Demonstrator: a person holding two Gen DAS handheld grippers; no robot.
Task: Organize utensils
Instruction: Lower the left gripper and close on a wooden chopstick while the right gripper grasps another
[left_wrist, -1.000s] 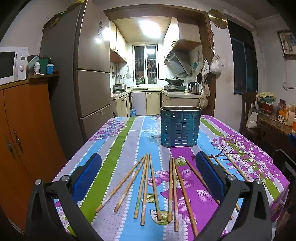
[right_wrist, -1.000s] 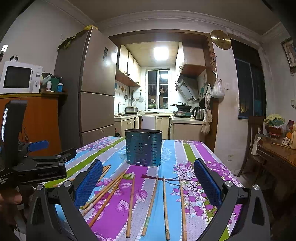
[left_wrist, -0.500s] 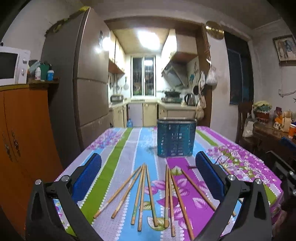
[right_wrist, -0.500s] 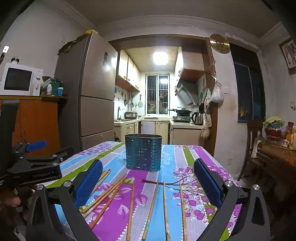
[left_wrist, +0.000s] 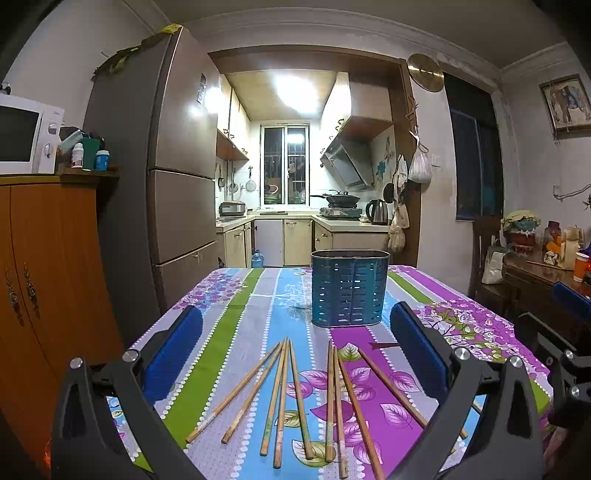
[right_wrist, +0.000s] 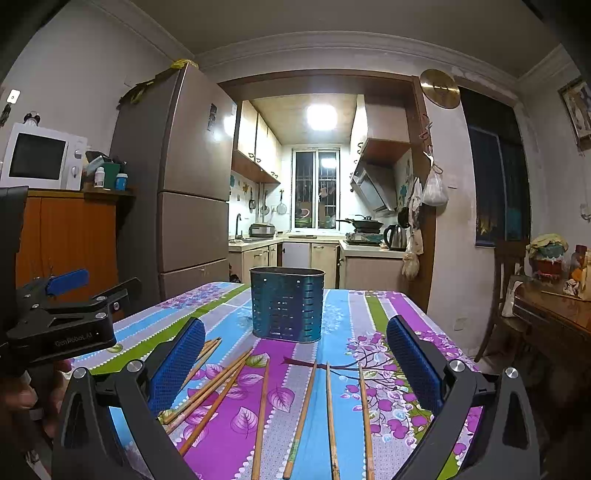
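Several wooden chopsticks (left_wrist: 291, 391) lie loose on the striped floral tablecloth (left_wrist: 236, 325), fanned out toward me. They also show in the right wrist view (right_wrist: 262, 410). A blue perforated utensil holder (left_wrist: 349, 288) stands upright behind them, also visible in the right wrist view (right_wrist: 287, 303). My left gripper (left_wrist: 295, 350) is open and empty, held above the chopsticks. My right gripper (right_wrist: 295, 354) is open and empty above the right-hand chopsticks. The left gripper's body shows at the left of the right wrist view (right_wrist: 62, 325).
A fridge (left_wrist: 173, 177) and an orange cabinet (left_wrist: 48, 266) with a microwave stand left of the table. A dark wooden sideboard (left_wrist: 543, 280) with cups and clutter stands to the right. The kitchen lies beyond the table's far edge.
Both wrist views have tilted up and risen slightly, so the chopsticks and holder sit lower in view. Both grippers stay open and nothing on the table has moved.
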